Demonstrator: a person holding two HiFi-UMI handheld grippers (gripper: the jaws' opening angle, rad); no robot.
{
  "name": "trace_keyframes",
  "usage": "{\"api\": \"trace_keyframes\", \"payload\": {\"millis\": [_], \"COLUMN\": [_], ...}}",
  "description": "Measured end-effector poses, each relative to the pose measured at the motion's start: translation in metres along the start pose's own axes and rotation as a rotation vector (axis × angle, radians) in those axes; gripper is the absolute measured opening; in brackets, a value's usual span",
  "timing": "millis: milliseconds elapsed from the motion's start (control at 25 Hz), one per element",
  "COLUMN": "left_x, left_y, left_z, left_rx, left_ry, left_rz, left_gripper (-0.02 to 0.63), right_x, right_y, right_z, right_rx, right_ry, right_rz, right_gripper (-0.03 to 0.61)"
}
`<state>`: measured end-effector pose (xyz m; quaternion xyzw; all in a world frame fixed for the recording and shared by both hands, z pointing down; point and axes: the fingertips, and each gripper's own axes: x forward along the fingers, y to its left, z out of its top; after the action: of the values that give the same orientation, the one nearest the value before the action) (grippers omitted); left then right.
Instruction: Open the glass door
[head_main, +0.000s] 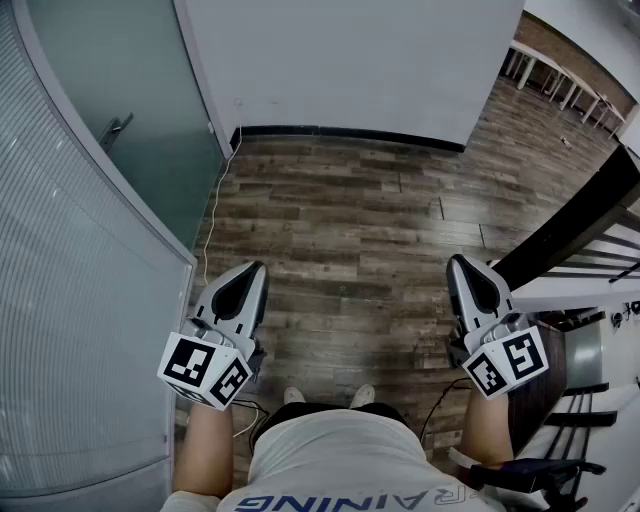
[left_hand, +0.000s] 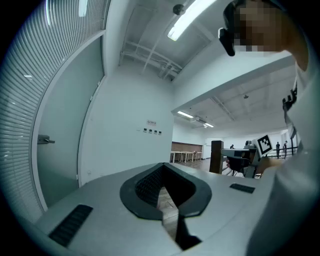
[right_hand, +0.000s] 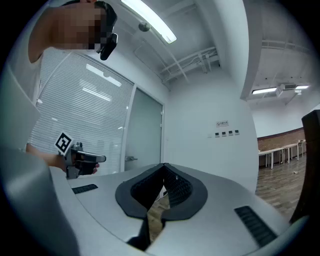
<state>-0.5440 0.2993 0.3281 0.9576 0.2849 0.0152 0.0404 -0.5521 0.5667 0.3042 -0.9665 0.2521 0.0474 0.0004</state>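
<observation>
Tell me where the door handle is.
Head view, upper left: the door handle sits on the frosted glass door, ahead and left of the left tongs, left of the white wall.

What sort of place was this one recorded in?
Likely an office interior: a frosted glass door with a lever handle, a slatted partition beside it, and tables in the open area beyond.

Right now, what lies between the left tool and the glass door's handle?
In the head view, only wood floor and a thin white cable lying on it separate the left tool from the door handle.
</observation>
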Motion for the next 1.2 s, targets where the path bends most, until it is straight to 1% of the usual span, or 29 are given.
{"api": "trace_keyframes", "payload": {"millis": [240,640,840,1000,1200], "left_x": [0.013,0.043,0.056,0.068,0.086], "left_y": [-0.009,-0.045,-0.055,-0.051,-0.032], "left_z": [-0.006,-0.023,-0.029,-0.032,-0.044], "left_rx": [0.007,0.027,0.025,0.012,-0.014], "left_ry": [0.013,0.046,0.063,0.066,0.079], "left_rz": [0.004,0.07,0.093,0.103,0.11], "left_gripper": [0.0,0.0,0.0,0.0,0.0], "right_x": [-0.005,-0.022,-0.022,-0.011,0.013], "right_y": [-0.014,-0.078,-0.092,-0.102,-0.11], "right_z": [-0.007,-0.025,-0.042,-0.05,-0.06], "right_rx": [0.016,0.065,0.088,0.097,0.086], "right_ry": [0.001,-0.005,0.023,0.034,0.063], "right_rz": [0.004,0.041,0.08,0.096,0.109], "right_gripper": [0.002,0.002,0.002,0.002,0.002]}}
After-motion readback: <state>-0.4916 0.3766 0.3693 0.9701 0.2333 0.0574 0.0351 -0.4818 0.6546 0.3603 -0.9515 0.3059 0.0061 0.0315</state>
